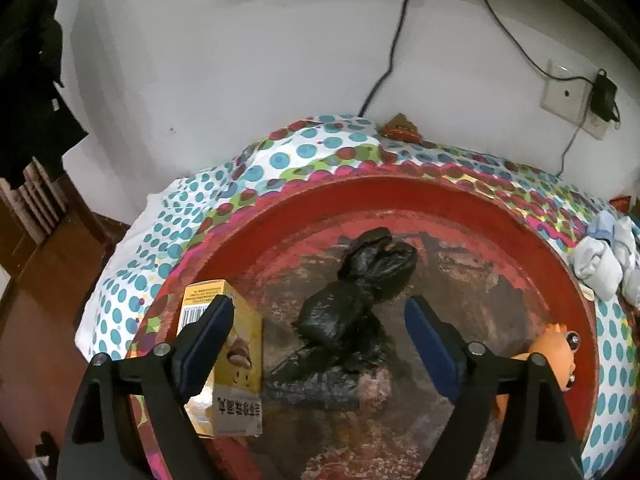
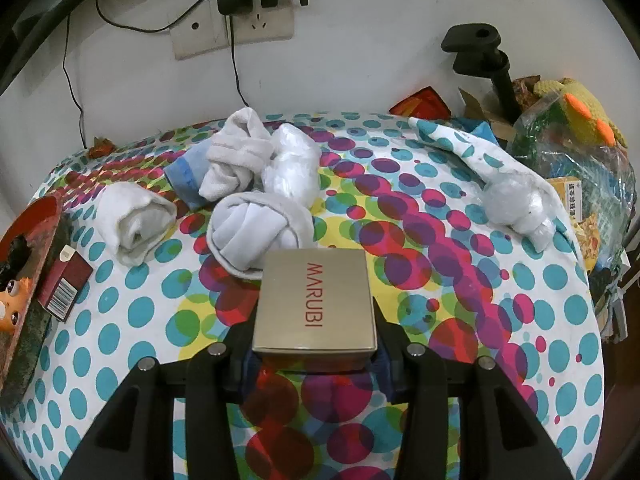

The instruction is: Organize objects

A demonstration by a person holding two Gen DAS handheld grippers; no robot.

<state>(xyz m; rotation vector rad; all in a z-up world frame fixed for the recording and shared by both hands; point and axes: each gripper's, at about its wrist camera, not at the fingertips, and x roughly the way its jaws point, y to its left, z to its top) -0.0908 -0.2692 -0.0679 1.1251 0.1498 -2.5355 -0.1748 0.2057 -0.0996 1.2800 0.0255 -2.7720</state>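
Gold MARUBI box [image 2: 316,300], red lettering, clamped in R gripper [image 2: 316,354].

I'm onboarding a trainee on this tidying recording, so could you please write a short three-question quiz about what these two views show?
1. True or false: the left gripper is open.
2. What does the right gripper hold? A) sock B) MARUBI box C) toy
3. Name the dark item lying in the red tray beside the yellow carton.

Key: 1 true; 2 B; 3 the black plastic bag.
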